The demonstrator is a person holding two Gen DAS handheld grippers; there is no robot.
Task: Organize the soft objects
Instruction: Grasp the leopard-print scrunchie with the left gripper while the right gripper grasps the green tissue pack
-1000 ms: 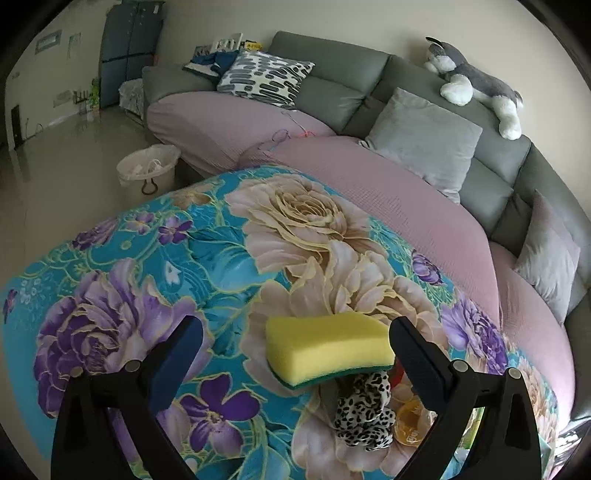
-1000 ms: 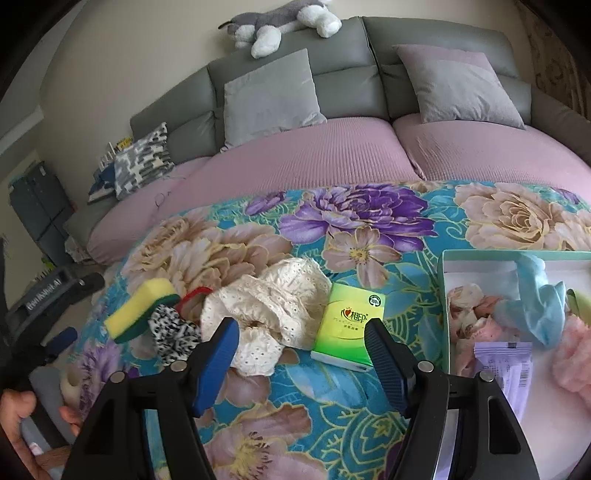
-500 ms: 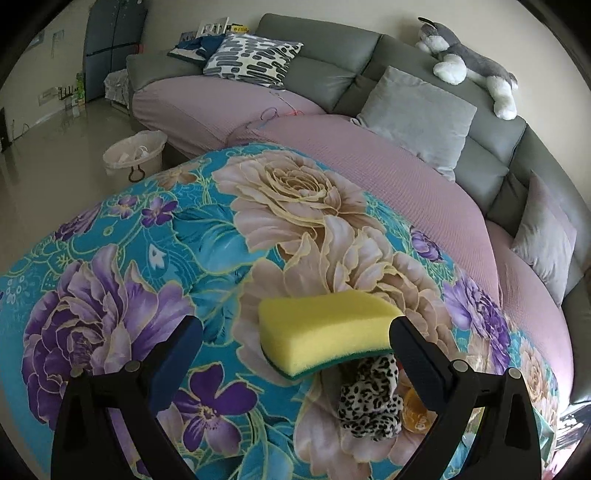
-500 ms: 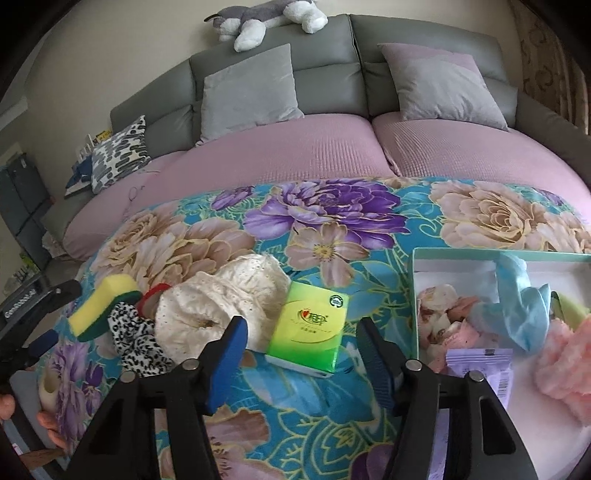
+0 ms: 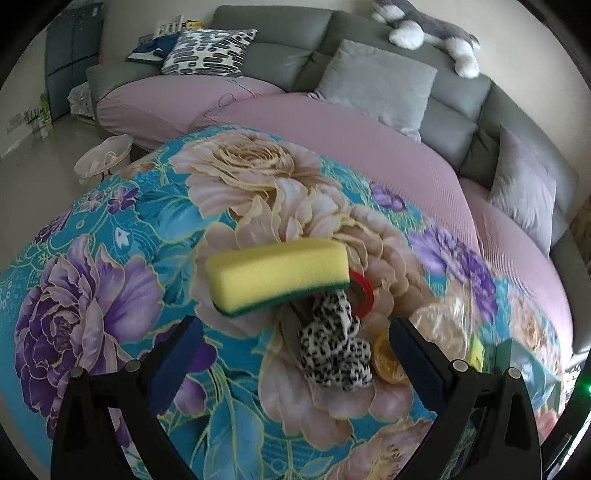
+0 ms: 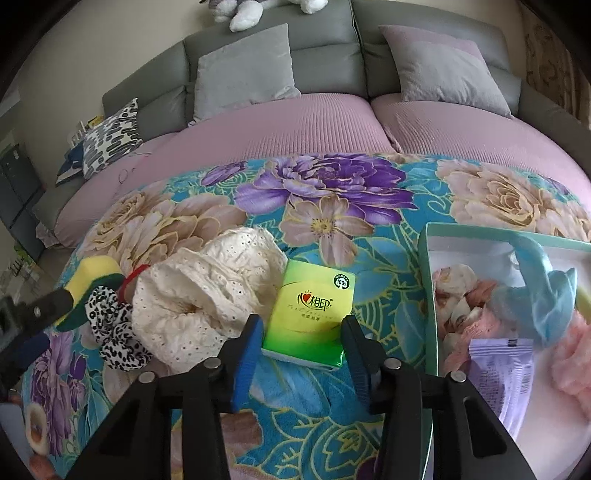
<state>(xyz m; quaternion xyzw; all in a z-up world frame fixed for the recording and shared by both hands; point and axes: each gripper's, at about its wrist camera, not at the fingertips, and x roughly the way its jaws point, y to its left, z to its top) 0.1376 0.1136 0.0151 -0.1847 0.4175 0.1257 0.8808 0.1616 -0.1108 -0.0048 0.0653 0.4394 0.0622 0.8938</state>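
Note:
A yellow sponge with a green underside lies on the floral blanket, resting on a leopard-print scrunchie and a red ring. My left gripper is open just short of the sponge. In the right wrist view a green tissue pack lies between the tips of my right gripper, which is open and narrowed around its near end. A cream lace cloth lies left of the pack. The sponge and scrunchie show at the left.
A teal-rimmed white box at the right holds a blue cloth, pink soft items and a purple packet. An orange round item lies by the scrunchie. Pink sofa cushions, grey pillows and a plush husky stand behind.
My right gripper has moved forward to the green tissue pack and its jaws have narrowed around it. My left gripper has swung right, toward the sponge.

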